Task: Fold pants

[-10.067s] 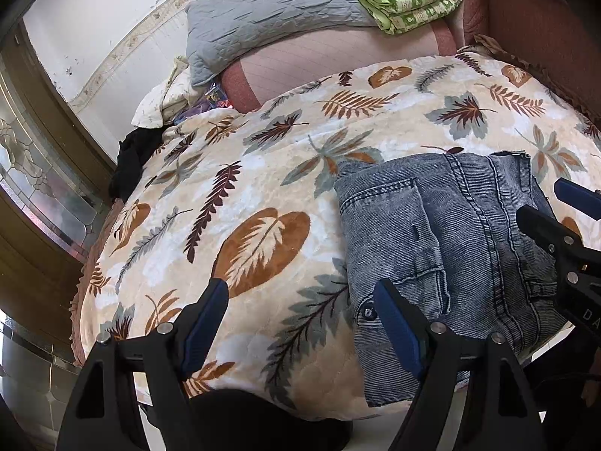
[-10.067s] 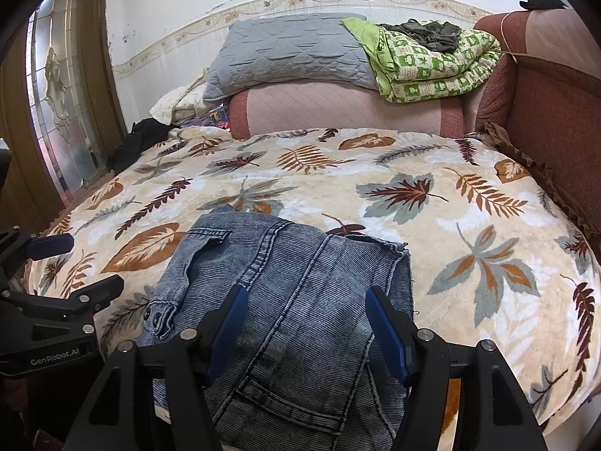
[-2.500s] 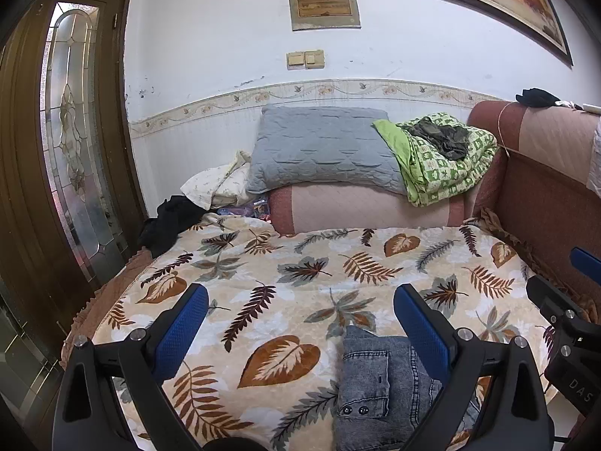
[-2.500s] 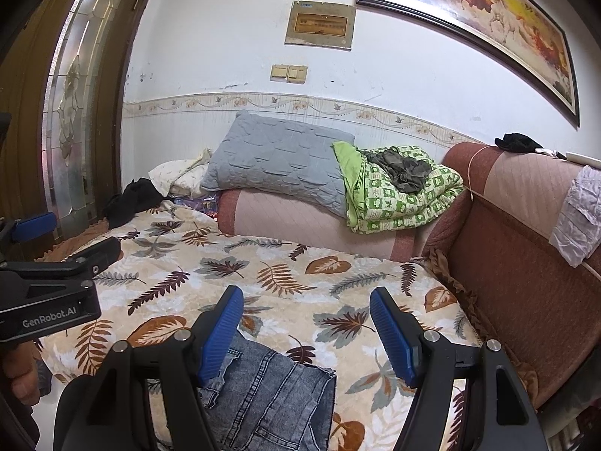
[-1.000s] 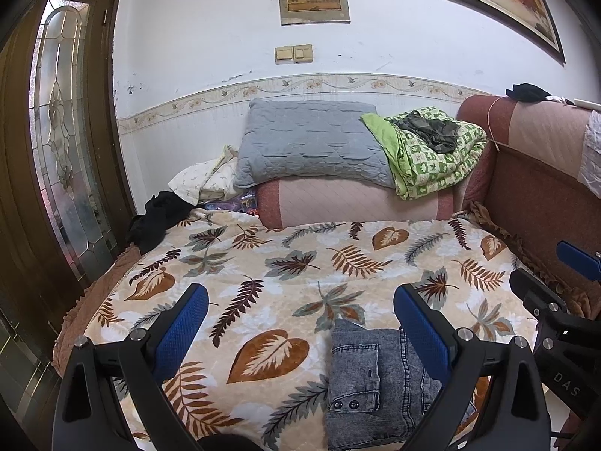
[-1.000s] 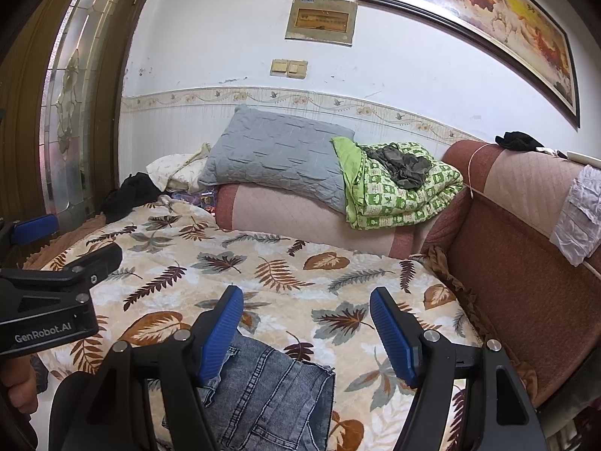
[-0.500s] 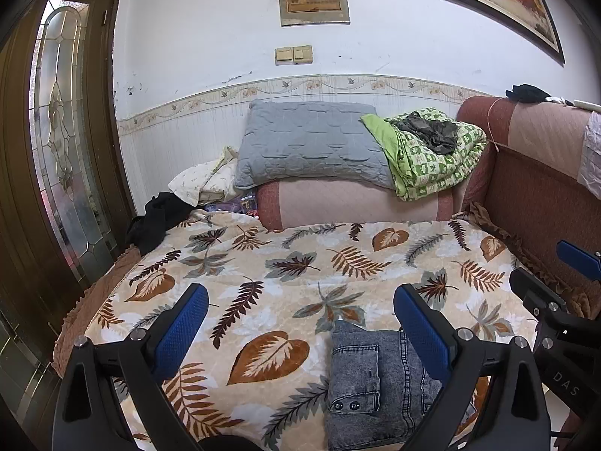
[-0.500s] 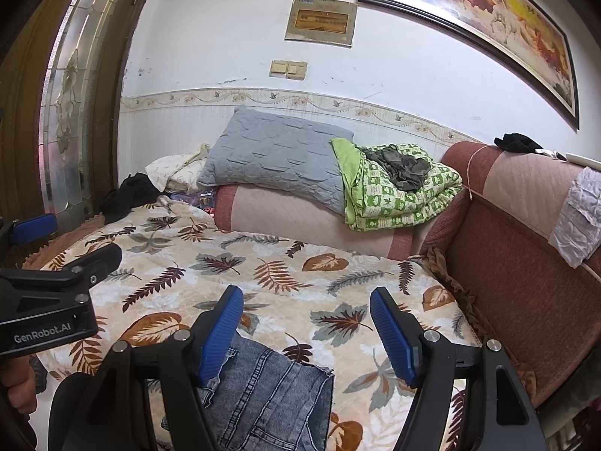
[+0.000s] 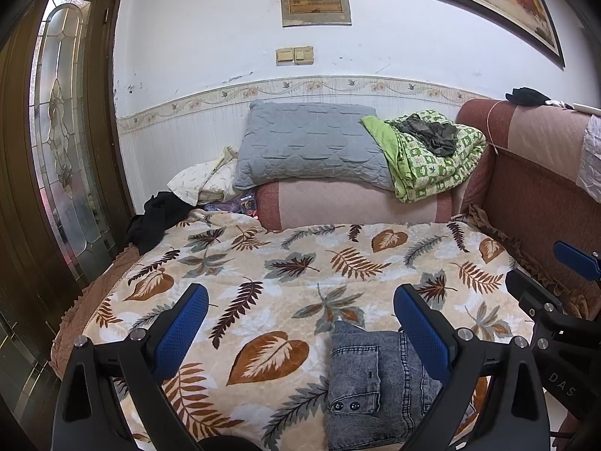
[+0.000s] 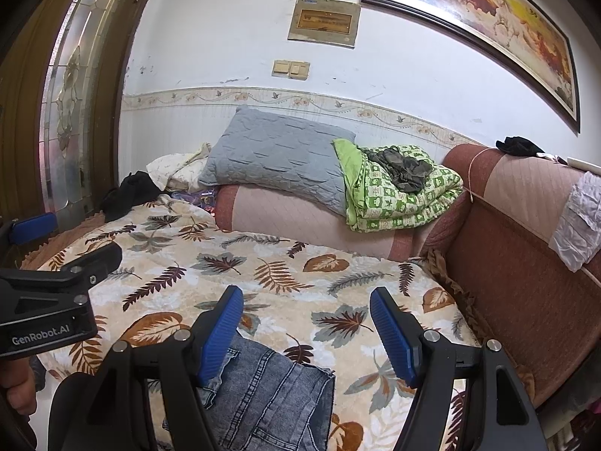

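Observation:
The grey denim pants (image 9: 370,383) lie folded into a compact rectangle at the near edge of the leaf-print blanket (image 9: 293,263); they also show in the right wrist view (image 10: 270,398). My left gripper (image 9: 300,323) is open and empty, held above and back from the pants. My right gripper (image 10: 306,332) is open and empty, also raised above the pants. The right gripper shows at the right edge of the left wrist view (image 9: 552,300), and the left one at the left edge of the right wrist view (image 10: 56,274).
A grey pillow (image 9: 311,146) and a green folded quilt (image 9: 432,158) rest on a pink bolster (image 9: 349,203) at the back. A brown sofa arm (image 10: 526,263) runs along the right. A glass-panelled door (image 9: 60,150) stands on the left. Black clothing (image 9: 154,218) lies at the far left corner.
Both grippers have lifted and pulled back from the folded pants since ten seconds ago. Over the last second the views have barely shifted.

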Action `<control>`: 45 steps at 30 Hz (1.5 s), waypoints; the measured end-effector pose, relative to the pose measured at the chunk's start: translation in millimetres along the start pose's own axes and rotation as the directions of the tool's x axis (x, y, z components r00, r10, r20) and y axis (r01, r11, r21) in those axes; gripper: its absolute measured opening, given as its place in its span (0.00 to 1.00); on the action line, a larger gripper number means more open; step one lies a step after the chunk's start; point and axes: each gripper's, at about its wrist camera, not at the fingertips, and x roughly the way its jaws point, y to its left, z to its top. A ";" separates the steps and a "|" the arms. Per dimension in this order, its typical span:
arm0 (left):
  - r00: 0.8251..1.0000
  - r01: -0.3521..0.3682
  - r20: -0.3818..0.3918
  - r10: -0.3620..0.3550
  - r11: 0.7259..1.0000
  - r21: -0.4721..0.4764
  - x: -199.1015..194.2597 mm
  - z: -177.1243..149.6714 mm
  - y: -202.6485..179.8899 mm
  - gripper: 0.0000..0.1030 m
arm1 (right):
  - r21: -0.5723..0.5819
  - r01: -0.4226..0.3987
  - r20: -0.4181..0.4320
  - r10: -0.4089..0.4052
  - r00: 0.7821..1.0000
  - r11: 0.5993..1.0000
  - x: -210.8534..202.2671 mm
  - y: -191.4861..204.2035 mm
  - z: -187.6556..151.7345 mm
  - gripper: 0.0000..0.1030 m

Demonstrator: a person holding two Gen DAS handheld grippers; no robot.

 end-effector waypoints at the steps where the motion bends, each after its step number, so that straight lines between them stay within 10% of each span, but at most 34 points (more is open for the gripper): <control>1: 1.000 -0.001 0.000 0.001 1.000 -0.003 0.1 0.6 0.4 0.96 | -0.002 -0.001 -0.001 0.001 1.000 1.000 0.5 0.1 0.0 0.71; 45: 0.999 0.017 -0.026 -0.019 0.998 -0.059 15.4 -9.1 23.7 0.96 | -0.073 -0.021 -0.031 0.018 0.999 0.997 14.4 19.8 -0.1 0.71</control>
